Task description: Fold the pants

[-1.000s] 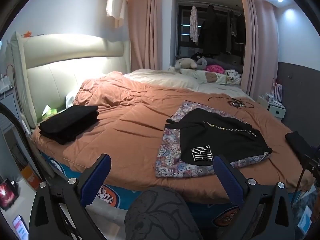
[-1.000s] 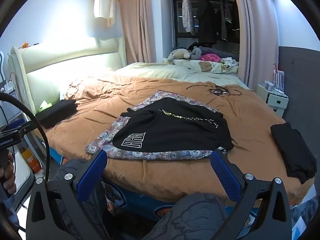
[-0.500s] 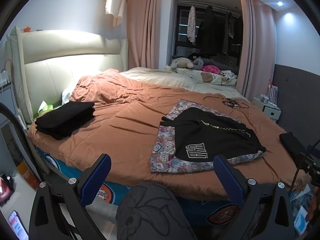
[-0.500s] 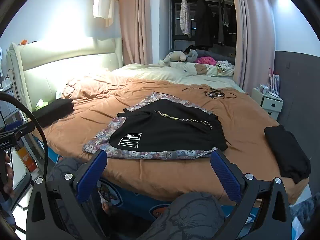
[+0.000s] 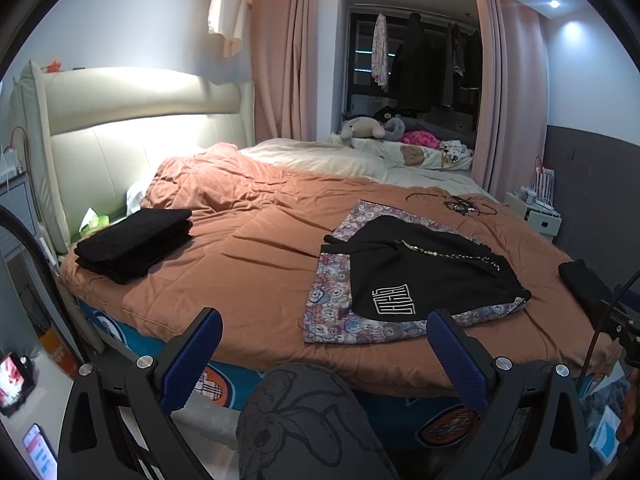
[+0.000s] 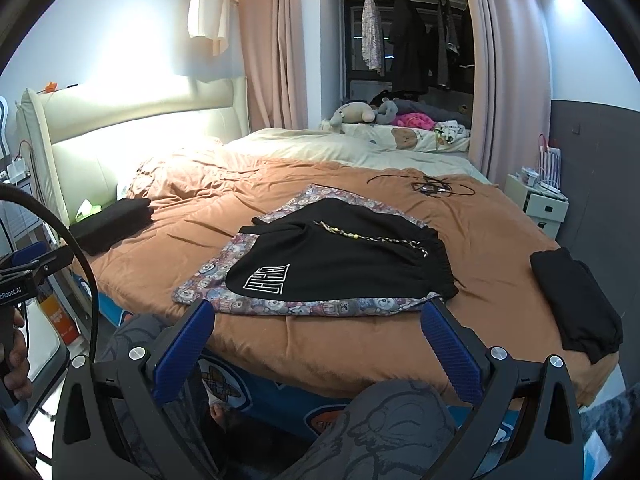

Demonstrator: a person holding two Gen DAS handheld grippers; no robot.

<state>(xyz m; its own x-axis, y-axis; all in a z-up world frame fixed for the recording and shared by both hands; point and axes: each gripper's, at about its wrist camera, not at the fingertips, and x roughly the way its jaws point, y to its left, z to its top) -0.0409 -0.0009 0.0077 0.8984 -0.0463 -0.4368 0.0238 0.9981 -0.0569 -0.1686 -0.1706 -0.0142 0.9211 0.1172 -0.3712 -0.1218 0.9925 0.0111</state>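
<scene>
Both the left gripper (image 5: 324, 344) and right gripper (image 6: 318, 336) are held wide open, empty, near the black pants (image 6: 340, 264); the patterned mat (image 6: 208, 284) beneath could be pinched too.

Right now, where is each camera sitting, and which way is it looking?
Left wrist camera: on the left claw, open, facing the bed from its foot; a knee shows below.
Right wrist camera: on the right claw, open, further right, facing the same bed; a knee and the hand holding the other claw show.
Both see the black pants on the patterned cloth.
</scene>
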